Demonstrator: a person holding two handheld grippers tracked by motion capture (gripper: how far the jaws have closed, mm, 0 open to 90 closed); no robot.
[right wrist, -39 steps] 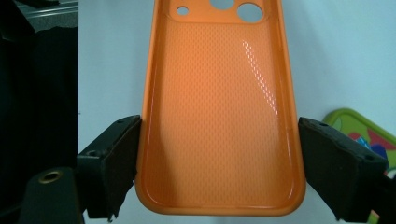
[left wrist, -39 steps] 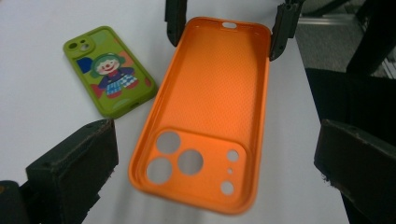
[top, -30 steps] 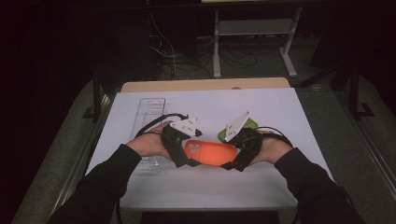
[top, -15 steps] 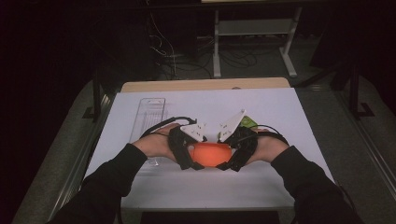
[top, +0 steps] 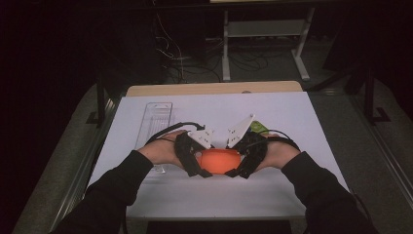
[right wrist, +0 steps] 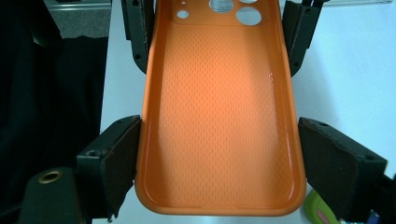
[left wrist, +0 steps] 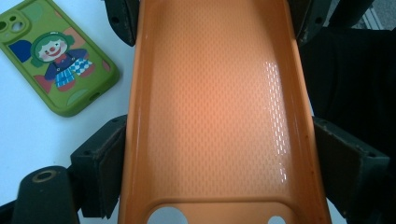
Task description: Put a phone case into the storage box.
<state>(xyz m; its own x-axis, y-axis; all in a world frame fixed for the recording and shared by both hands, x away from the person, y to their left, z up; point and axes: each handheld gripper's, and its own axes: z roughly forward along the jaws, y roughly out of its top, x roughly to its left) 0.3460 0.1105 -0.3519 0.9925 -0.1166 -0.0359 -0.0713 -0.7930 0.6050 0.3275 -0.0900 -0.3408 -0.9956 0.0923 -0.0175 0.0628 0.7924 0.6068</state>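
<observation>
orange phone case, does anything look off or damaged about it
No damage shows. The orange phone case is empty, inner side up, with both the left gripper and right gripper clamped on its long edges at opposite ends. The green phone case lies flat beside it.

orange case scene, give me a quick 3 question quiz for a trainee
1. True or false: both grippers are shut on the orange case.
2. Which end of the case does the left gripper hold?
A. the end with the camera cutouts
B. the plain rounded end
3. What lies on the white table beside the right gripper in the high view, and what is printed on it?

Key
1. True: each gripper's pads press the case's two long sides.
2. A: the cutouts sit nearest the left gripper's camera and farthest from the right one's.
3. A green case with a clown picture.
</observation>
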